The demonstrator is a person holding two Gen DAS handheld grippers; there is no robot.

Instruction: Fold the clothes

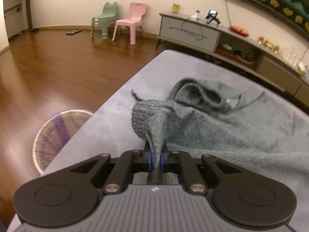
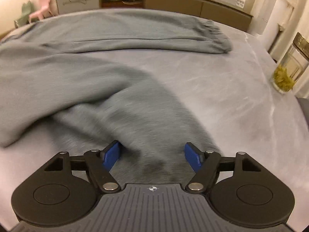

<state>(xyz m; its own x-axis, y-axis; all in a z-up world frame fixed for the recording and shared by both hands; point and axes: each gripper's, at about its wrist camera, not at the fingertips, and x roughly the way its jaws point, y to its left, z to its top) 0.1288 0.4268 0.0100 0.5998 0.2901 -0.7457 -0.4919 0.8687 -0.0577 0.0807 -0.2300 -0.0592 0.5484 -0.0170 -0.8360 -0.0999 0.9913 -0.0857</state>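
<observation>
Grey trousers pinched by left gripper near table edge.

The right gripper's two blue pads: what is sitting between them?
In the right wrist view, the right gripper is open, and a blurred fold of the grey sweatpants lies between its blue pads, unpinched, on the grey table cover.

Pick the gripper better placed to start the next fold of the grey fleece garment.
Left. The left gripper is already shut on a bunched ribbed edge of the grey fleece garment. The right gripper is open, with cloth lying between its fingers, ungripped.
</observation>
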